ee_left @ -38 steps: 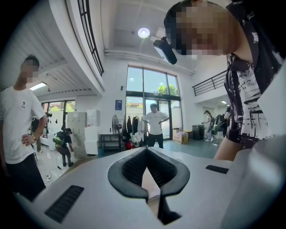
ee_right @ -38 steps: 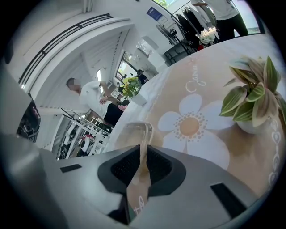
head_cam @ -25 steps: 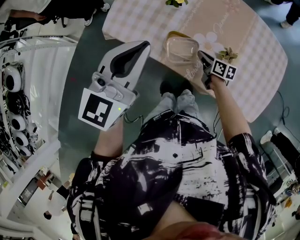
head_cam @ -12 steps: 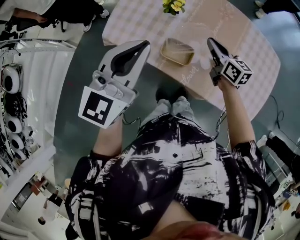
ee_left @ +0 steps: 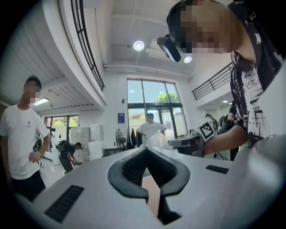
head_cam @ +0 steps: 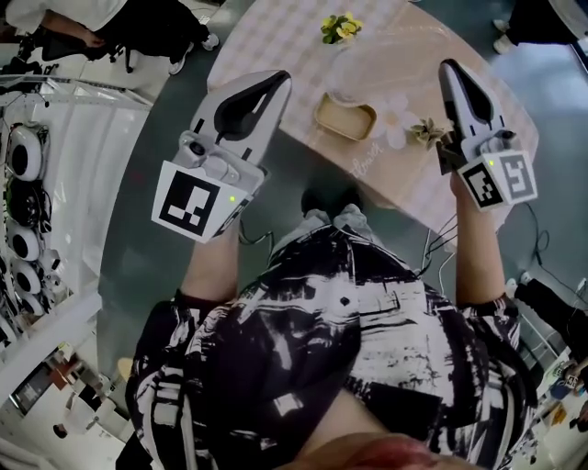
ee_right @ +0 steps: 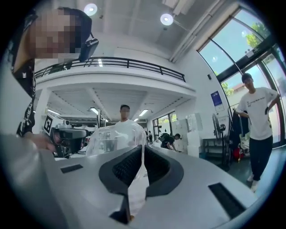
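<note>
There's a big rounded surface [head_cam: 276,41] covered in a beige checked cloth with a white daisy print, and the person is standing right at its near edge. The left hand-held gripper [head_cam: 278,81] hangs by the near-left edge, jaws pressed together with nothing in them. The right hand-held gripper [head_cam: 450,69] is up over the right side, clamped on the rim of a clear plastic lid [ee_right: 111,136], which stands on edge in the air between the pads. On the cloth between the two sits a shallow tan rectangular container [head_cam: 344,117], open on top. A small leafy green plant [head_cam: 424,131] sits just to its right, and a little bunch of yellow flowers [head_cam: 338,27] is further back.
</note>
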The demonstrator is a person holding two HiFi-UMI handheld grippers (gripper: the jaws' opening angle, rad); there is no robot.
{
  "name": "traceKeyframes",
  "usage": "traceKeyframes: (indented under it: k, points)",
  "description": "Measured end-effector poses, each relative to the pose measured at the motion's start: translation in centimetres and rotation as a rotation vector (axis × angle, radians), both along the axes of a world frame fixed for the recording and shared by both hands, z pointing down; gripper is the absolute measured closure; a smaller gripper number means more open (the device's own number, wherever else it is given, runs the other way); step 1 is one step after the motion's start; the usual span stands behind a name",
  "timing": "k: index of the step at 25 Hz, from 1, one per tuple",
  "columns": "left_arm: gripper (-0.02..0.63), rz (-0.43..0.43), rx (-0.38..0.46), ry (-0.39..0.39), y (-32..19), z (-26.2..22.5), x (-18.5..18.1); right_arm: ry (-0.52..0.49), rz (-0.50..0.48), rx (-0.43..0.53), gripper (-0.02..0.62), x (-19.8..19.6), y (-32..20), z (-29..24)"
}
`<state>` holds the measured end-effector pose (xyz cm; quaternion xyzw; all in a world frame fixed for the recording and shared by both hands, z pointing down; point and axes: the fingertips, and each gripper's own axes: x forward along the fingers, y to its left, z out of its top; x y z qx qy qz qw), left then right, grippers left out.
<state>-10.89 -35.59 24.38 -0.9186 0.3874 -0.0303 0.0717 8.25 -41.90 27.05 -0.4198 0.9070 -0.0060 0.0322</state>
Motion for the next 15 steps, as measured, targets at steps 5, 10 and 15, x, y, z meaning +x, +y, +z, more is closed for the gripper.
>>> traceKeyframes:
  k: [5,10,15]
  points:
    - [0.606,-0.013,0.036,-0.003,0.2,-1.0,0.3,0.001,0.034,0.073,0.591,1.2,1.8,-2.6]
    - [0.606,-0.012,0.064,-0.001,0.5,-2.0,0.2,0.008,0.059,0.125,0.591,1.6,2.5,-4.3]
    - [0.606,-0.006,0.076,-0.006,0.9,-2.3,0.7,0.014,0.064,0.147,0.591,1.9,2.9,-4.8]
